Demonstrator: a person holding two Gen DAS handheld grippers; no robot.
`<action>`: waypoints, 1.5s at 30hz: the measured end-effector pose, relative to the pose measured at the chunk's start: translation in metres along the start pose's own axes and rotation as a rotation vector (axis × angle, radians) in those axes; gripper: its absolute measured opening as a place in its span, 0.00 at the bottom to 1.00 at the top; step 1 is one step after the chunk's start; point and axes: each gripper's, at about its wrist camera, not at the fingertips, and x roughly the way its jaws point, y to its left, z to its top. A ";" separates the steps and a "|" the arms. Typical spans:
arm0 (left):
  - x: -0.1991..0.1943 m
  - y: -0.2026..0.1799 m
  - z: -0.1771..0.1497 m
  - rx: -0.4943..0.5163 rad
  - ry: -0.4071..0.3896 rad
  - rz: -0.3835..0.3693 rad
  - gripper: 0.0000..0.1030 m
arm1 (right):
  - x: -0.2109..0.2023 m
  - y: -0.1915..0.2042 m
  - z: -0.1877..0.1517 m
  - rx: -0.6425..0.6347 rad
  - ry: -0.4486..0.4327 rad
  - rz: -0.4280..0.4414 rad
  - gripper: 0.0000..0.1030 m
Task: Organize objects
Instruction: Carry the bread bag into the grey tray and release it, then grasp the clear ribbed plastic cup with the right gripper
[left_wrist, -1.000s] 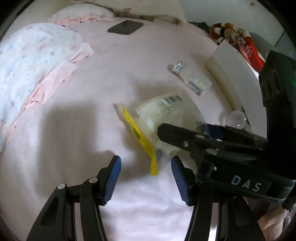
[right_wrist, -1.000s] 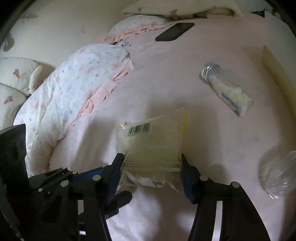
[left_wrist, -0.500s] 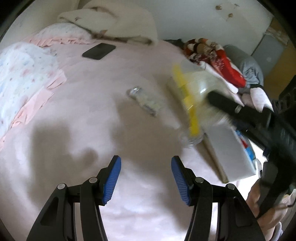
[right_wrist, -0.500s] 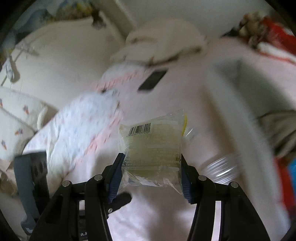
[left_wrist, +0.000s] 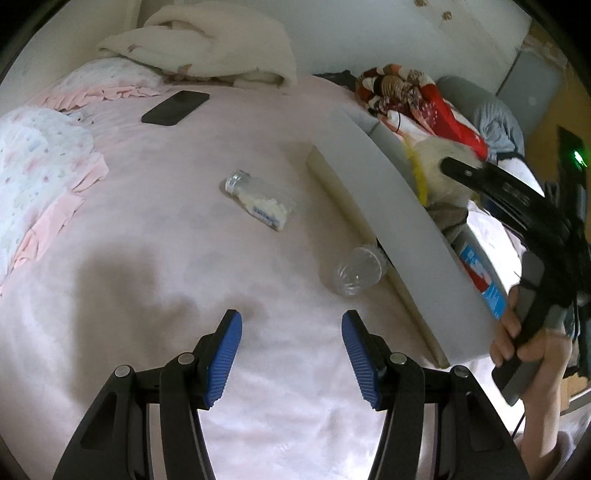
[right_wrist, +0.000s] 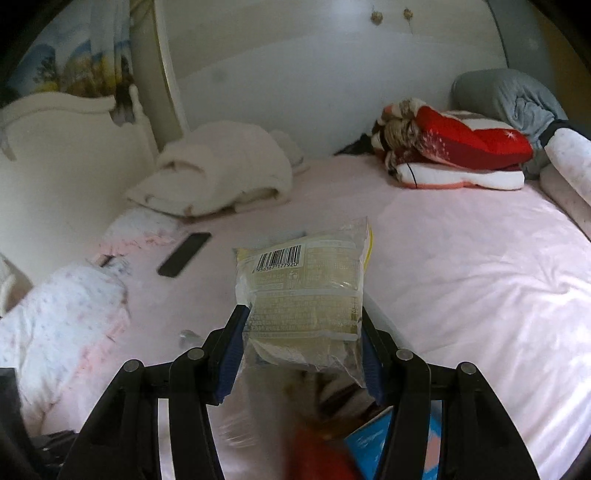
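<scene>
Currently the right gripper (right_wrist: 301, 347) pinches a soft snack packet (right_wrist: 303, 291) over the storage box (left_wrist: 388, 206); the slick film may slip and miss it. Left gripper (left_wrist: 291, 343) hangs spread, holding nothing.

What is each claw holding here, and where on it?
Right claw pinches the clear snack packet by its two side edges near the lower end. Left claw holds nothing.

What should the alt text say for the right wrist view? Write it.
The right hand-held gripper grips a clear packet with a barcode, held above a pink bed. Behind lie a black phone, a folded white blanket and red bedding.
</scene>
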 end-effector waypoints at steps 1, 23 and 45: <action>0.001 -0.001 -0.001 0.003 0.004 0.004 0.53 | 0.009 -0.001 0.002 0.000 0.032 -0.009 0.56; -0.004 0.017 -0.003 -0.012 0.013 0.061 0.53 | -0.022 0.034 -0.016 -0.049 0.055 0.205 0.62; 0.003 0.075 -0.013 -0.198 0.084 0.045 0.53 | 0.056 0.055 -0.110 0.372 0.566 0.038 0.62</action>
